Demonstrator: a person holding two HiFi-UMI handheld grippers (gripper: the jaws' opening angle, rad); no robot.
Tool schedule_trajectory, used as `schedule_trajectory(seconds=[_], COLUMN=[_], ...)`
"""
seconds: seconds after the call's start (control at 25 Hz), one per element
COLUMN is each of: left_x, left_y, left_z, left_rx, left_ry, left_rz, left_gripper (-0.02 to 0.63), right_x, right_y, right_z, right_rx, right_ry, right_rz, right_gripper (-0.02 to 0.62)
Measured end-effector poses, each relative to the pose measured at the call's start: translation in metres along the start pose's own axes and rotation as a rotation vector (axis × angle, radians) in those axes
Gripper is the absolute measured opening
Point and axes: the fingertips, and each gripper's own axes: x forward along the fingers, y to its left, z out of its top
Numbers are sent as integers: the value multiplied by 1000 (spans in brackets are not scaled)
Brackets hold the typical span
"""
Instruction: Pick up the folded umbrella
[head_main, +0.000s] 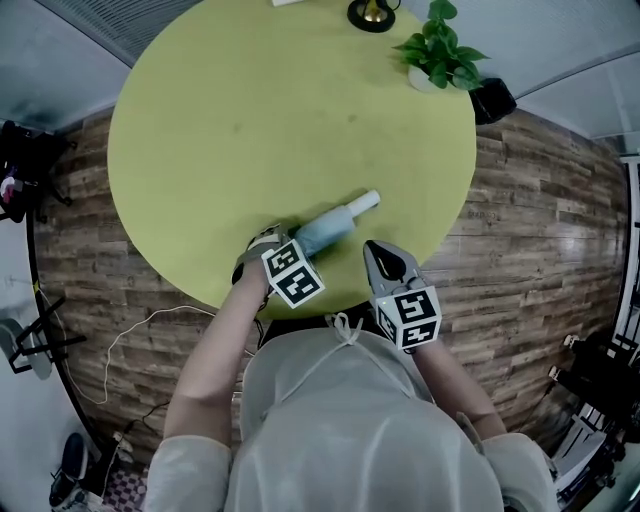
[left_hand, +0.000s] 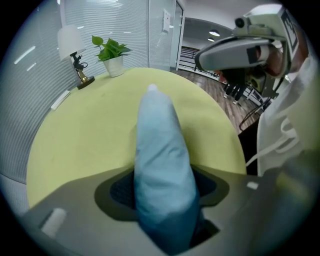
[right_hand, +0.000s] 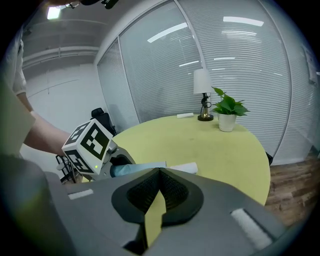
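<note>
Head view: folded umbrella (head_main: 338, 222) lies flat near the front edge of the round yellow-green tabletop (head_main: 250, 120), white end pointing away from the person. Left tool (head_main: 272, 242) is down on its near end. Right tool (head_main: 374, 248) sits just beside it on the right, apart from it.
Left gripper view: left tool clenched on the umbrella, 2 pads against its blue sides.
Right gripper view: right tool closed tip to tip, nothing gripped, only a sliver of tabletop showing through. Potted plant (right_hand: 227, 114) and lamp (right_hand: 202, 95) at the far edge.
</note>
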Motion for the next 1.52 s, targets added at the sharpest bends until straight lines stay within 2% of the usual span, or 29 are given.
schedule_trajectory(seconds=[0.12, 0.24, 0.36, 0.52, 0.72, 0.84, 1.0, 1.4, 1.52], left_x=[-1, -7, -23, -56, -110, -147, -203, -321, -339], left_y=[0, -3, -1, 10, 32, 47, 61, 80, 79], left_z=[-1, 1, 8, 23, 43, 54, 57, 33, 22], left_rx=[3, -4, -28, -83, -181, -237, -340, -565, -671], left_ry=[7, -3, -47, -134, -310, -446, -640, -1027, -1101], left_rz=[20, 6, 12, 68, 198, 310, 415, 668, 690], left_gripper=[295, 295, 295, 295, 295, 295, 295, 295, 295], right_x=[0, -3, -6, -11, -19, -24, -31, -48, -57], right_y=[-2, -2, 0, 2, 6, 11, 25, 61, 69], right_z=[1, 3, 9, 22, 51, 70, 96, 154, 166], right_rx=[-4, -12, -22, -33, -69, -90, -122, -156, -163], right_ry=[2, 2, -9, -39, -96, -133, -178, -297, -331], right_rz=[7, 10, 14, 20, 26, 25, 39, 117, 115], right_gripper=[0, 0, 0, 0, 0, 0, 0, 0, 0])
